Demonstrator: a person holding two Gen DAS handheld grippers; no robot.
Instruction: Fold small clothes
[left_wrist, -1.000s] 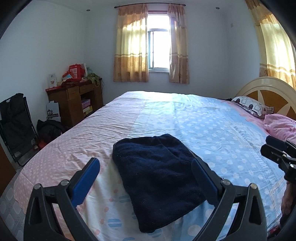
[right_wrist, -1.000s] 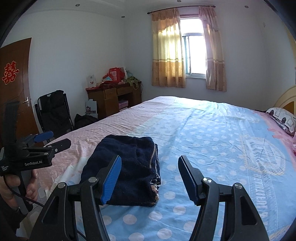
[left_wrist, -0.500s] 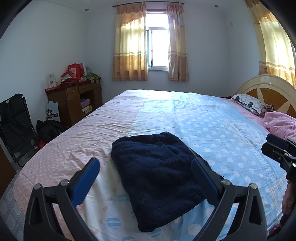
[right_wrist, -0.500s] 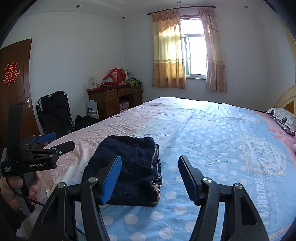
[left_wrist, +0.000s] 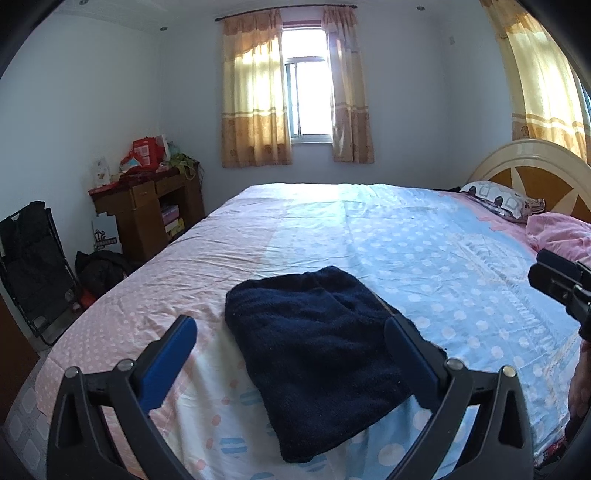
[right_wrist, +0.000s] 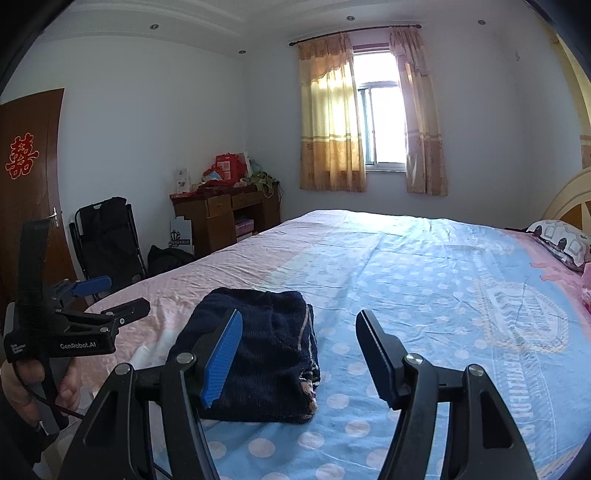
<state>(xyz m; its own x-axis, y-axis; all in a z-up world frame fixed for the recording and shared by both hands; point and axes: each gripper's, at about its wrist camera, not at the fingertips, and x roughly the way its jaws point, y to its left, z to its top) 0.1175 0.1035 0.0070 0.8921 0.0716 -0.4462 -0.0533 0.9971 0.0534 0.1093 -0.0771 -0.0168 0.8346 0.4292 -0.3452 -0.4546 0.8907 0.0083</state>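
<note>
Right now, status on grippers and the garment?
Left gripper open, empty. Right gripper open, empty. Navy garment folded on the bedspread, untouched. Nothing in the way.

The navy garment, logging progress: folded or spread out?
Folded. The navy garment lies as a compact stacked bundle on the bed, layered edges showing.

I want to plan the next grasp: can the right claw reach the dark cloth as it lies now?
Probably yes. The right claw is open and empty, the cloth lies just ahead on the bed, nothing between.
</note>
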